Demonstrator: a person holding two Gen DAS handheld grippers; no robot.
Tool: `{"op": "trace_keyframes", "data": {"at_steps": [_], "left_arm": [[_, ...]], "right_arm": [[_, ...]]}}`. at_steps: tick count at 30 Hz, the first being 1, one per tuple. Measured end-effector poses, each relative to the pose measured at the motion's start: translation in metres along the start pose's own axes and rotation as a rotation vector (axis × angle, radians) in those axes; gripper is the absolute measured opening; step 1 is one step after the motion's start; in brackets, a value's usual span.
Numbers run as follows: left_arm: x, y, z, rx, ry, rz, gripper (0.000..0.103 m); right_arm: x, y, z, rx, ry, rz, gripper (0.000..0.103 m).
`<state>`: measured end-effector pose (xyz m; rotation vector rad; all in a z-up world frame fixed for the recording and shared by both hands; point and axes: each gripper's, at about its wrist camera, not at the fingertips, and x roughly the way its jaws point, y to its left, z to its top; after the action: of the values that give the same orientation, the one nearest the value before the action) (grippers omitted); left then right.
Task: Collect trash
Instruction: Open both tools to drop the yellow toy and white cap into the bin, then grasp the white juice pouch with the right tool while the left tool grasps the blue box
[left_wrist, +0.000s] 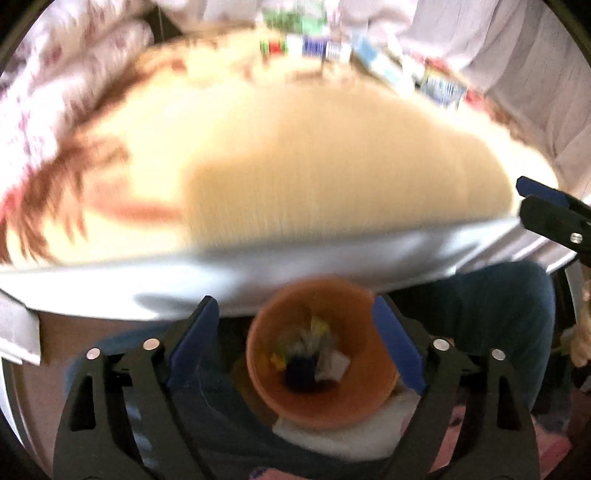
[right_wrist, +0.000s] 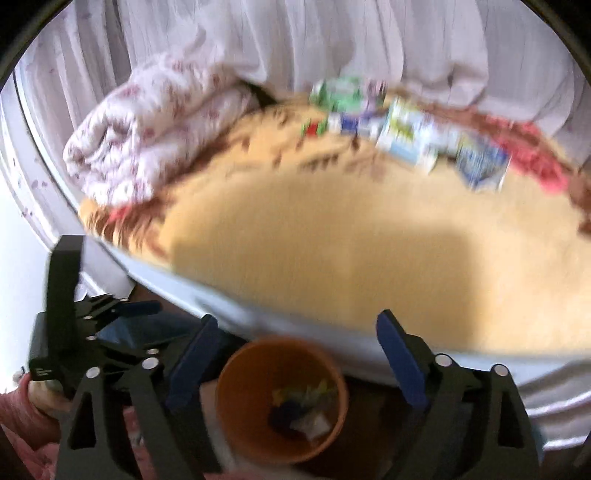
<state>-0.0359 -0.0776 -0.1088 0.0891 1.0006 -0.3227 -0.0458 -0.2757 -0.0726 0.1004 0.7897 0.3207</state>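
2 hand-held grippers, left (left_wrist: 295, 339) and right (right_wrist: 295, 354), gape wide, empty, above orange bin (left_wrist: 373, 402).

Orange bin (left_wrist: 320, 354) (right_wrist: 281, 400) upright below the bed edge, open-topped, holding crumpled yellow, white and dark blue scraps (left_wrist: 312, 360) (right_wrist: 301, 408) at its bottom; blurred colourful packets (left_wrist: 364, 64) (right_wrist: 402, 125) strewn along the bed's far side.

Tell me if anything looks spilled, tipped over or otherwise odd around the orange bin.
Nothing stands out. The orange bin stands upright below the bed edge with the scraps inside it, none visibly outside. Colourful packets still lie scattered at the bed's far side; blur hides detail.
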Motion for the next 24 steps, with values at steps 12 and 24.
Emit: {"op": "trace_keyframes", "data": {"at_steps": [12, 24], "left_arm": [[-0.029, 0.008, 0.072, -0.077, -0.184, 0.001, 0.092], [-0.01, 0.023, 0.088, -0.096, -0.14, -0.01, 0.092]], "right_arm": [[0.067, -0.08, 0.113, 0.224, -0.065, 0.023, 0.088], [0.145, -0.197, 0.168, 0.845, -0.049, 0.108, 0.088]]}}
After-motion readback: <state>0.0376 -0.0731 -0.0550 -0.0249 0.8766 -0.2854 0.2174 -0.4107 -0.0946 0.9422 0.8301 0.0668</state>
